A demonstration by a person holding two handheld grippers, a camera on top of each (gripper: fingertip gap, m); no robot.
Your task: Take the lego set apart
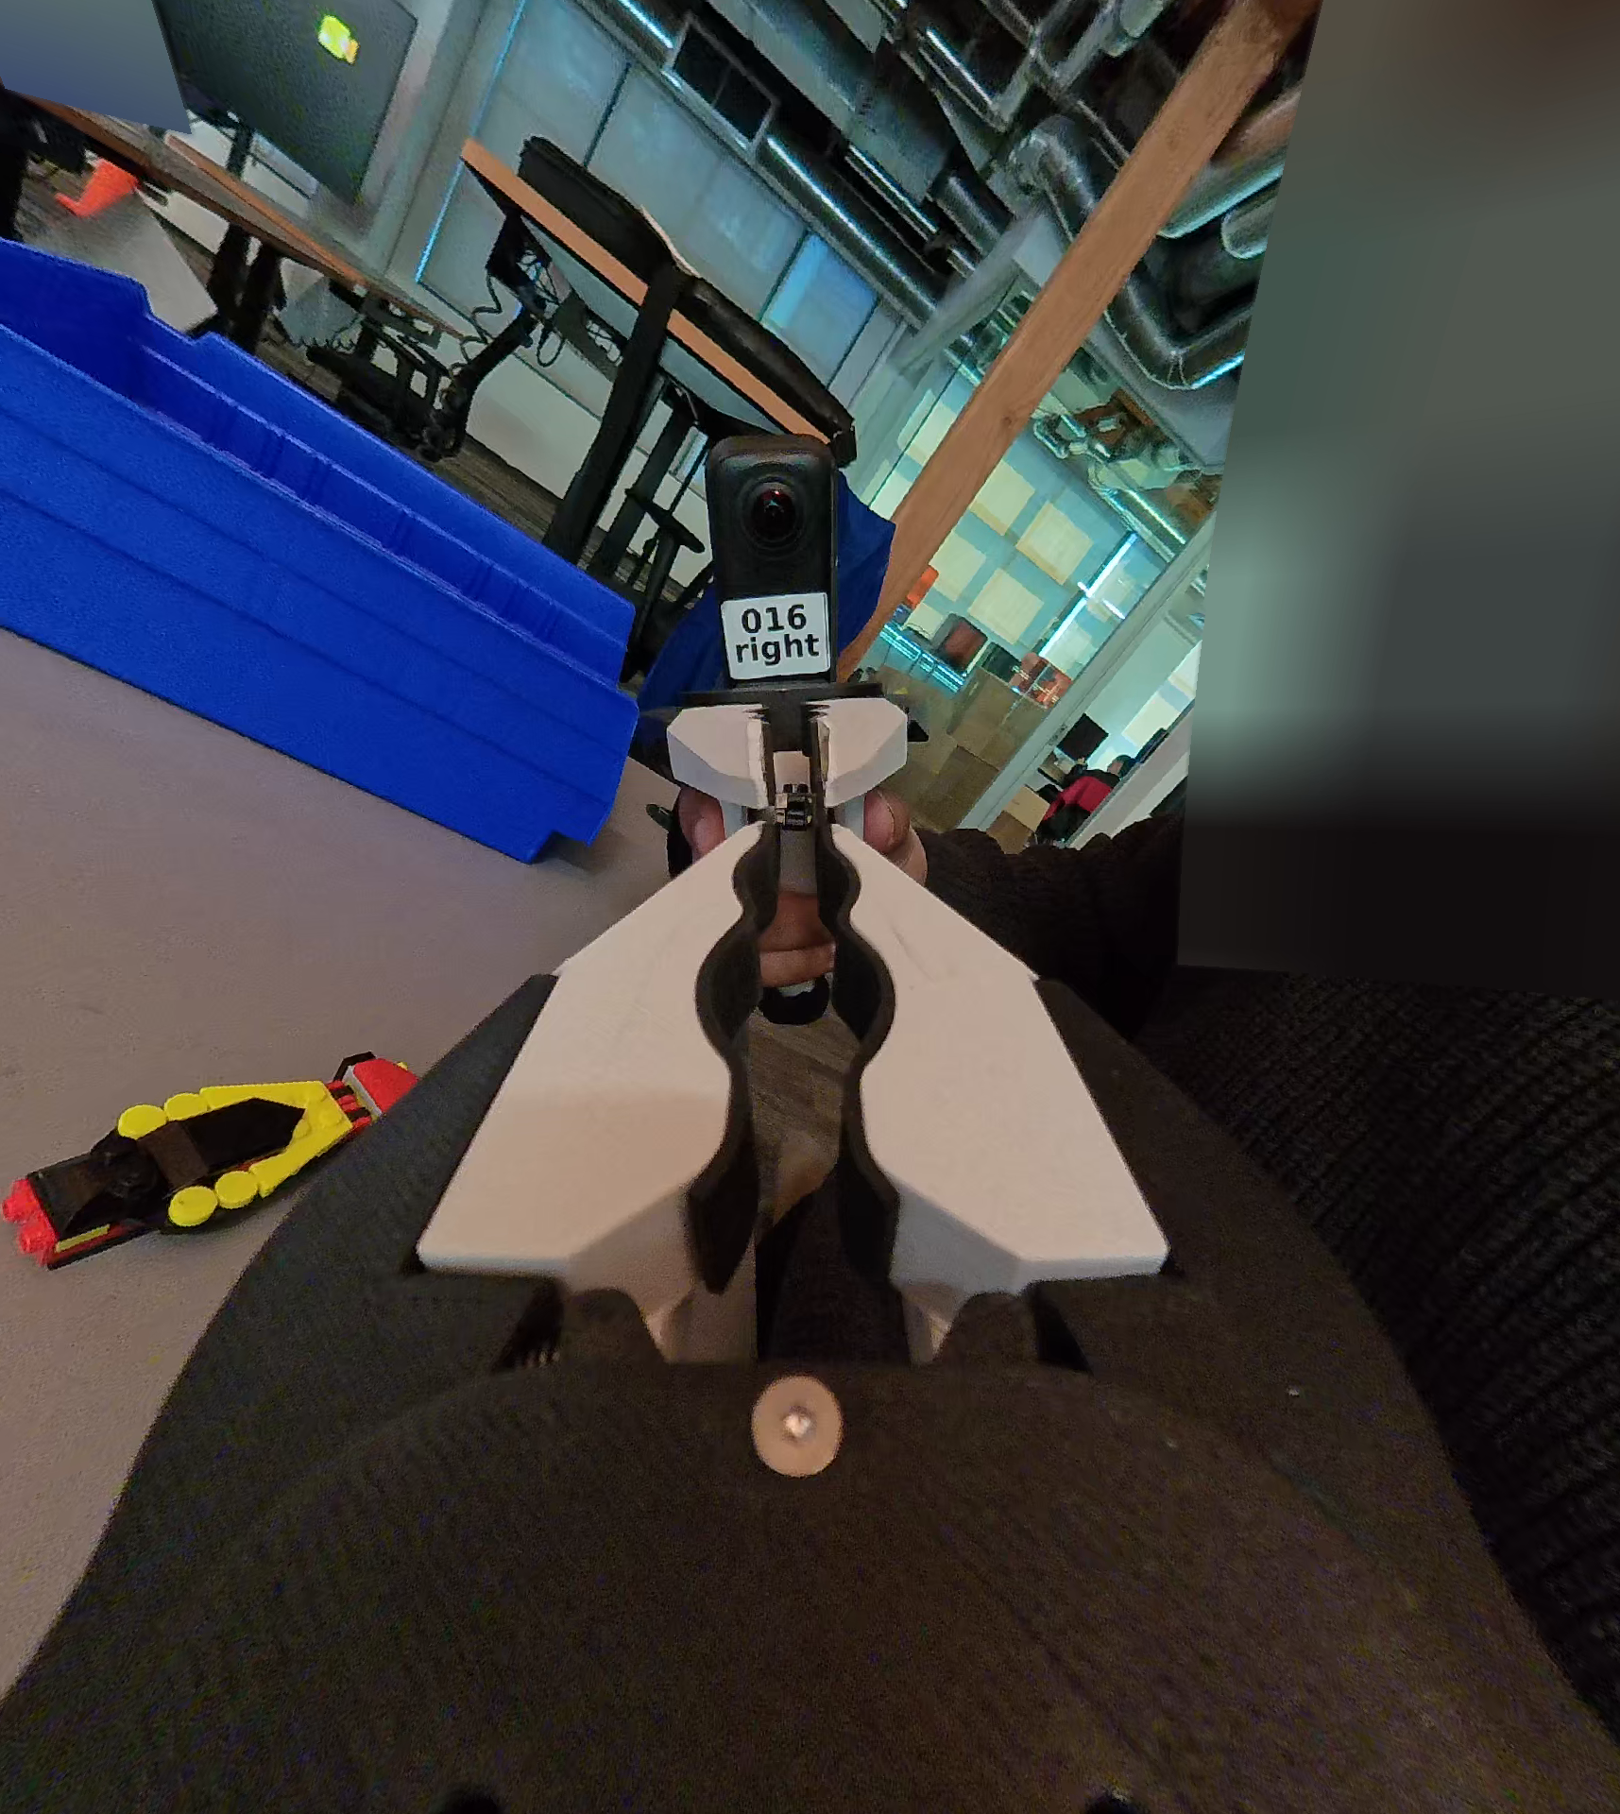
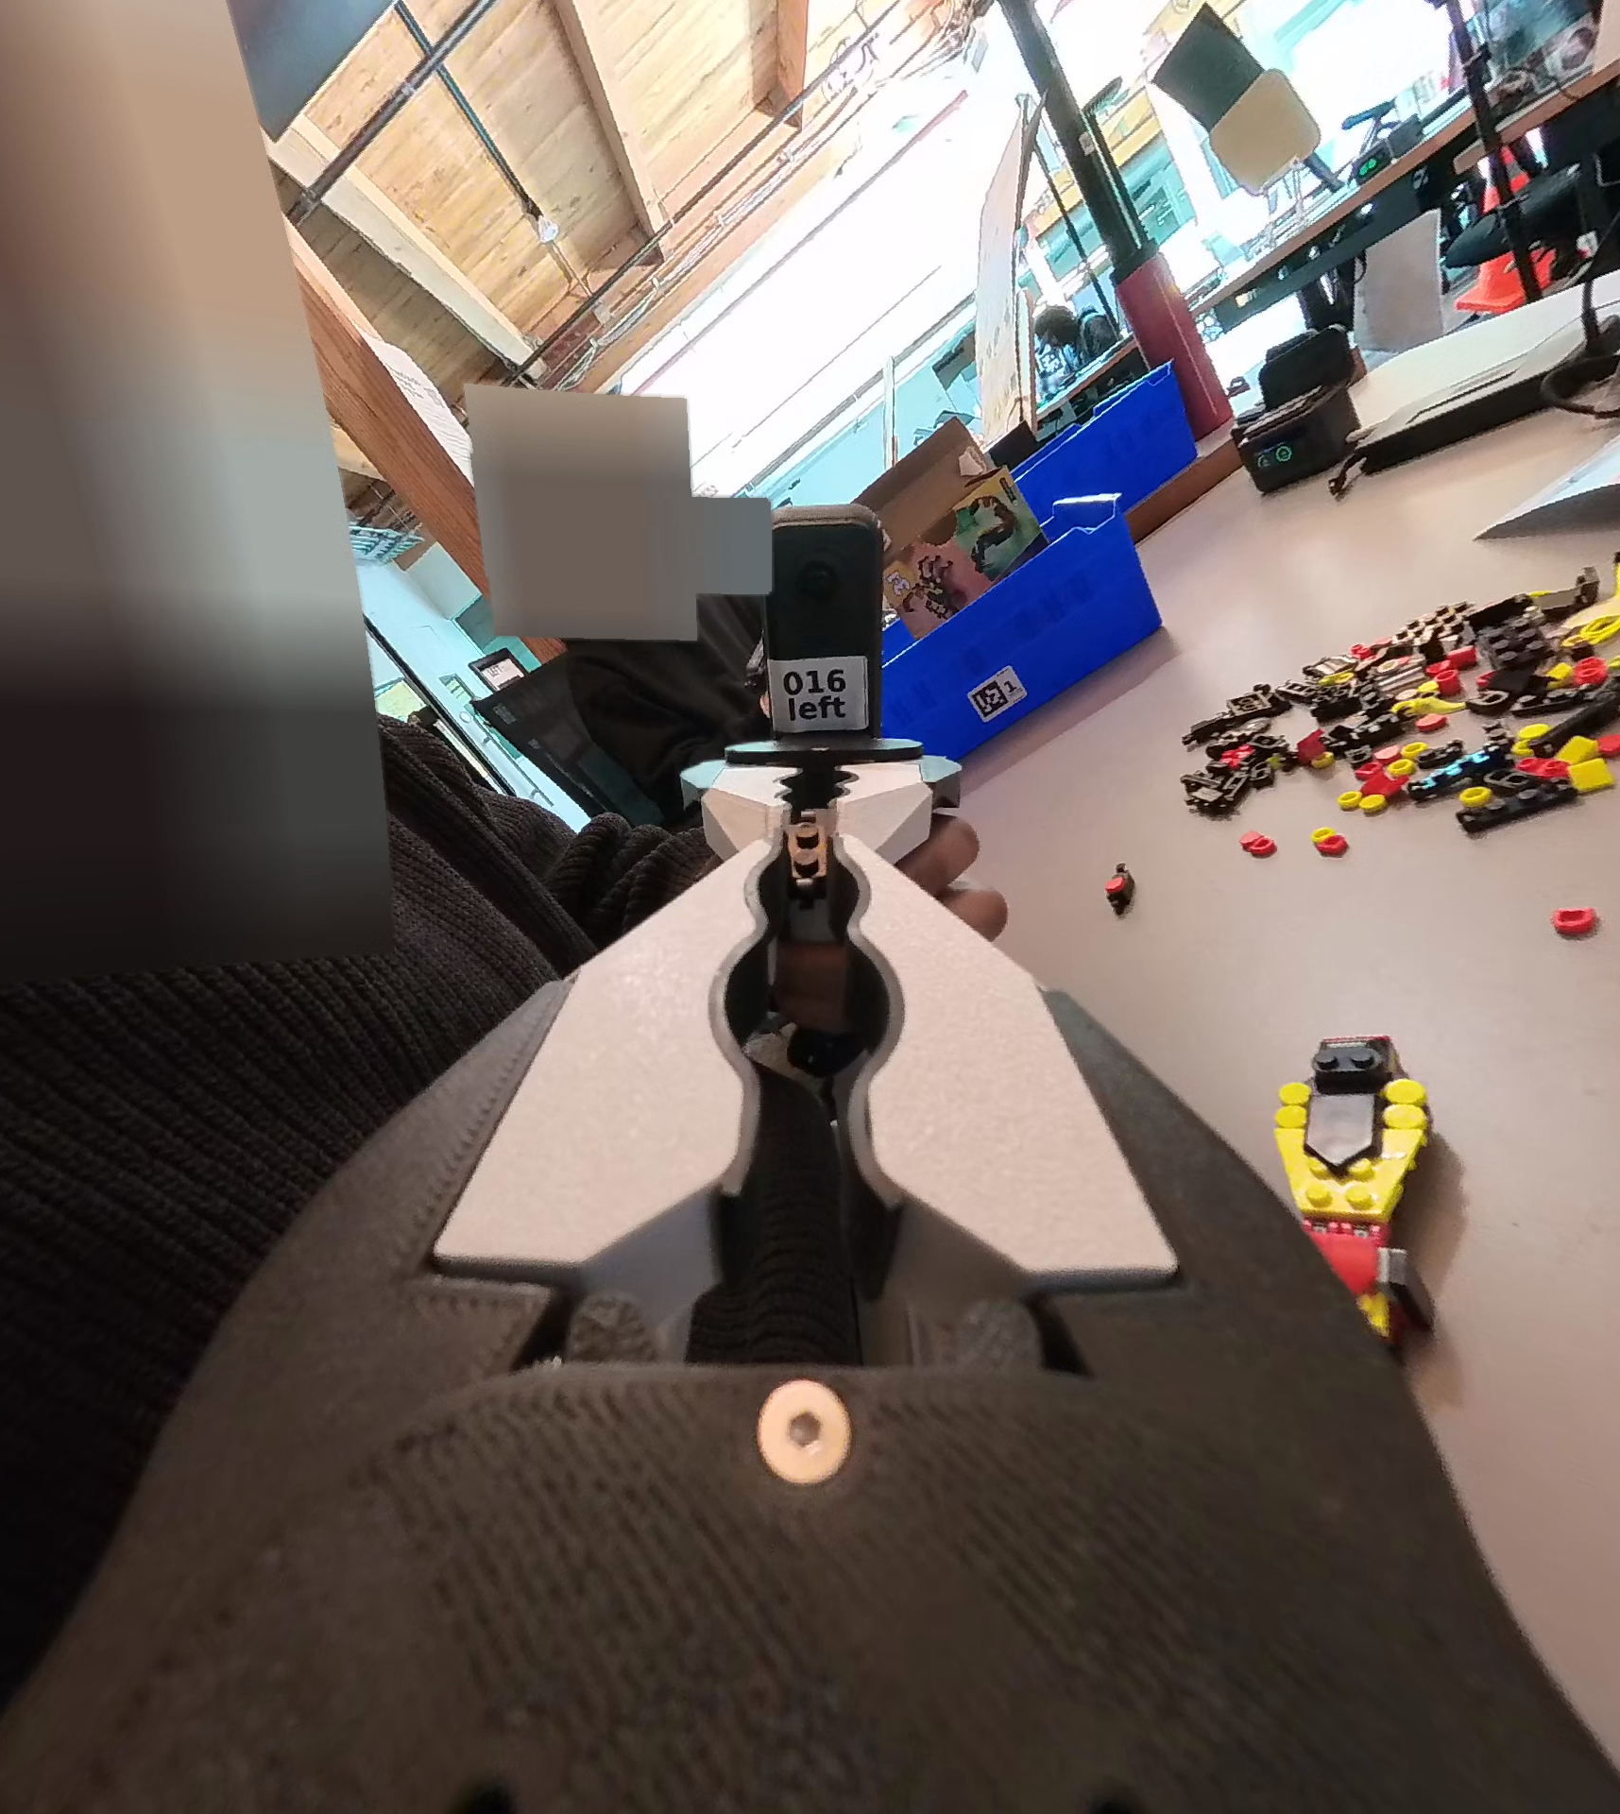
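Left gripper (image 1: 794,864): fingers nearly together, only a narrow wavy gap between them, nothing held. Right gripper (image 2: 808,864): same condition, narrow gap, empty. The two grippers face each other tip to tip, raised above the grey table (image 1: 99,933); whether the tips touch cannot be told.

Lego model (image 1: 207,1158), a yellow, black and red vehicle, lies flat on the table to the left of the left gripper, and to the right of the right gripper (image 2: 1355,1178), apart from both.

Loose lego pieces (image 2: 1434,717) lie scattered farther off, right of the right gripper. Blue bins (image 2: 1031,628) stand beyond.
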